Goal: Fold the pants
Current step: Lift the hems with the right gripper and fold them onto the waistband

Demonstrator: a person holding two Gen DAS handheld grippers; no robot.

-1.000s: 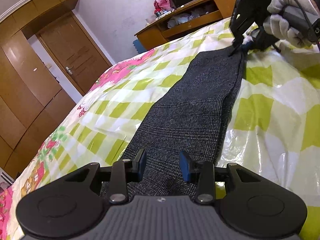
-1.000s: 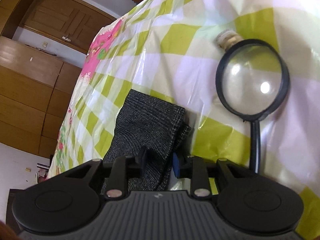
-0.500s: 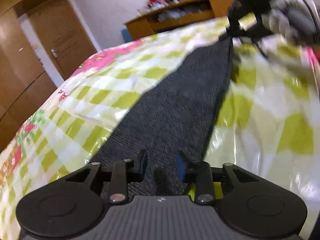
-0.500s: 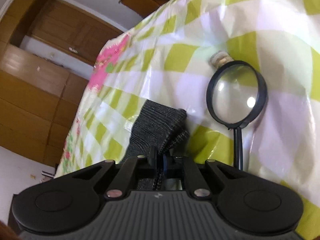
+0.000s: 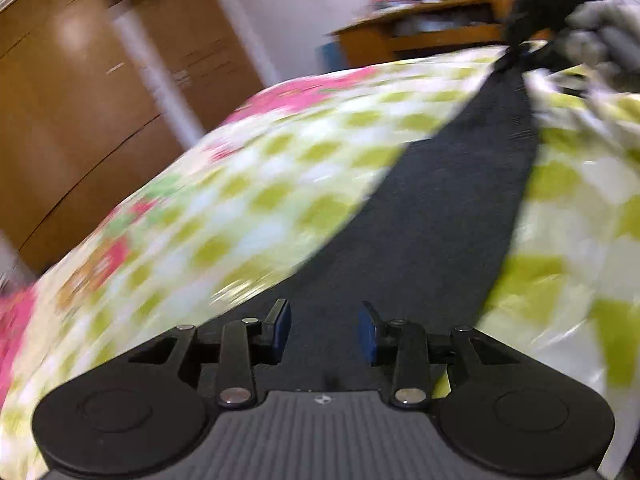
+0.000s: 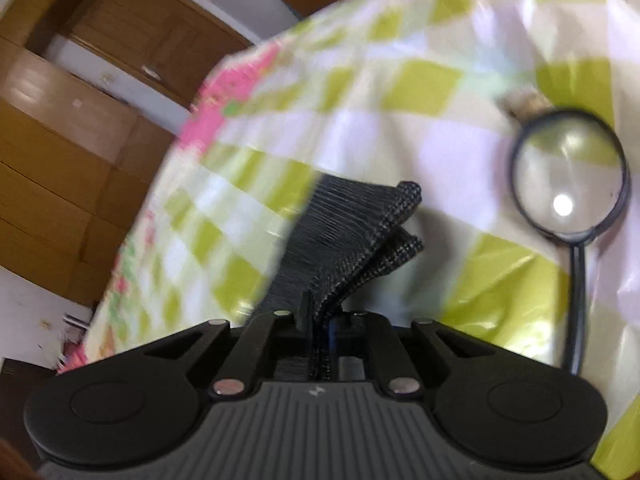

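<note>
The pants (image 5: 448, 216) lie as a long dark strip on the bed (image 5: 256, 184), running from 6 o'clock up to 1 o'clock in the left wrist view. A second ago the right gripper (image 6: 320, 328) had its jaws partly apart around the end of the cloth; now they are closed tight on that end, and the hem (image 6: 360, 216) stands up from the bed and fans out above the fingers. In the left view the far end is now pulled to a narrow point under the right gripper, so the strip looks stretched.

The left gripper (image 5: 324, 328) has its jaws apart and they are opening a little. The cloth is between and below the pads (image 5: 280, 324), but I see no pinch on it. The picture is much blurred.

The magnifier (image 6: 568, 176) lies on the bed at 2 o'clock in the right view, apart from the hem.

I judge that the lift of one end has begun, and the fold over toward the other end can follow.
</note>
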